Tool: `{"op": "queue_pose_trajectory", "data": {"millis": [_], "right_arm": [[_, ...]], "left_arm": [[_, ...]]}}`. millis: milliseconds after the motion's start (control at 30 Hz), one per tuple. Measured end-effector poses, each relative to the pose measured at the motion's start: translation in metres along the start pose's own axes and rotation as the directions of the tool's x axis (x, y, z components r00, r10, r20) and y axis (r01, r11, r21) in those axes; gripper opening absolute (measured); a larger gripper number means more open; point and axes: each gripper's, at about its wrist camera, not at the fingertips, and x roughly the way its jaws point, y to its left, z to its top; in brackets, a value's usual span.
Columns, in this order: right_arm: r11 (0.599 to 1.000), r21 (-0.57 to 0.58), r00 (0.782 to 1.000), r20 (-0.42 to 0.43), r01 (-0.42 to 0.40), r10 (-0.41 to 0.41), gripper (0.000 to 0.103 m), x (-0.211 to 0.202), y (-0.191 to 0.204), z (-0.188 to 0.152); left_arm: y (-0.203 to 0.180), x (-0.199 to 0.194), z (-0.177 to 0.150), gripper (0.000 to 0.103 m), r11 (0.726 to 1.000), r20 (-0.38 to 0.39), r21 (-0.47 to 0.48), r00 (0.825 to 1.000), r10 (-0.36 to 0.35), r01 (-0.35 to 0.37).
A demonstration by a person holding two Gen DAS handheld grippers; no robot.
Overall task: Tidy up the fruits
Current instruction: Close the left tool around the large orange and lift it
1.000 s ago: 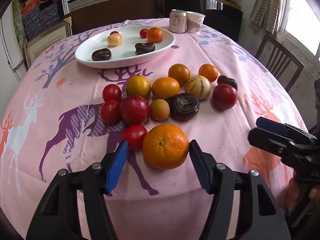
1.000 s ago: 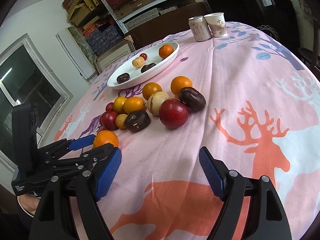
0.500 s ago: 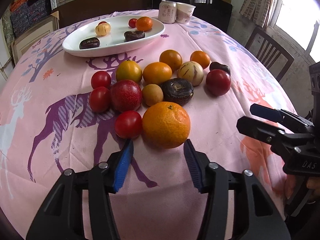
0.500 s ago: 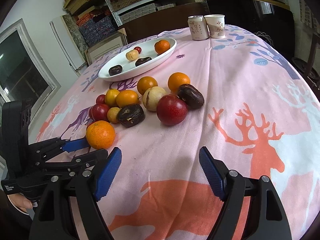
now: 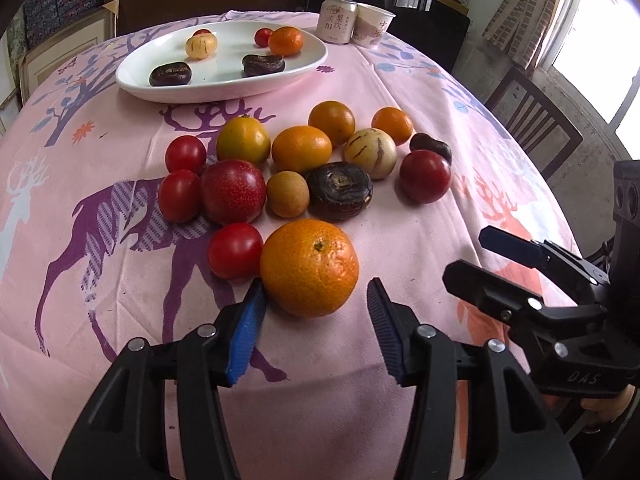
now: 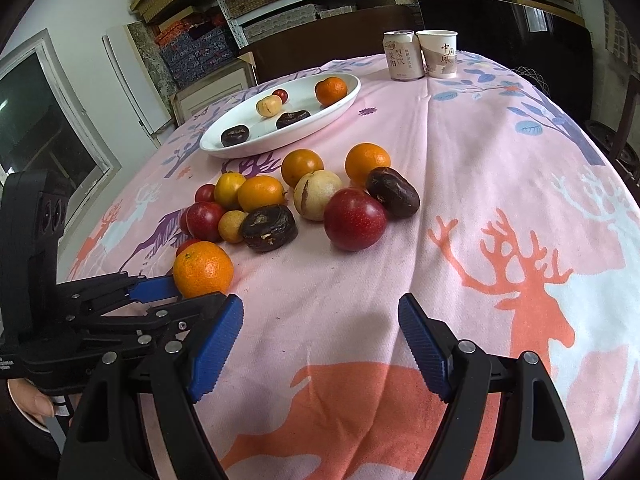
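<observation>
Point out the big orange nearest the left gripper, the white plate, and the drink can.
big orange [image 5: 309, 266], left wrist view, middle of its peel.
white plate [image 5: 208, 88], left wrist view, bare near rim.
drink can [image 6: 403, 56], right wrist view, middle of its printed side.

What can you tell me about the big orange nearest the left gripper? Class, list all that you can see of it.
The big round orange fruit has bright, pebbled peel with a small dark stem scar on top. It looks whole and sits on the pink deer-print tablecloth, nearest of the loose fruit. A small red tomato sits close against its left side. The left gripper has open jaws just short of it; whether the left pad touches it is unclear.
</observation>
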Motion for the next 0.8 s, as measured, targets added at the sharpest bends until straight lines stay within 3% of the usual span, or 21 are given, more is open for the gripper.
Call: {"op": "queue_pose_trajectory", "data": {"millis": [300, 600, 733, 800], "right_arm": [[1.0, 0.009, 1.0, 0.004, 0.01, -0.01, 0.08, -0.006, -0.011, -0.002], [0.996, -0.051, 0.997, -0.042, 0.068, -0.07, 0.08, 0.011, -0.006, 0.015], [0.995, -0.06, 0.993, -0.076, 0.081, -0.085, 0.066, 0.029, -0.002, 0.029], [0.995, -0.052, 0.992, -0.087, 0.087, -0.091, 0.064, 0.036, -0.002, 0.036]], "left_arm": [[-0.007, 0.006, 0.005, 0.045, 0.999, 0.021, 0.031, 0.999, 0.033, -0.034], [0.007, -0.025, -0.005, 0.045, 0.997, 0.079, 0.065, 0.996, 0.04, -0.045], [0.021, -0.038, -0.005, 0.045, 0.997, 0.106, 0.058, 0.993, 0.043, -0.049], [0.027, -0.043, -0.004, 0.045, 0.997, 0.113, 0.056, 0.993, 0.038, -0.045]]}}
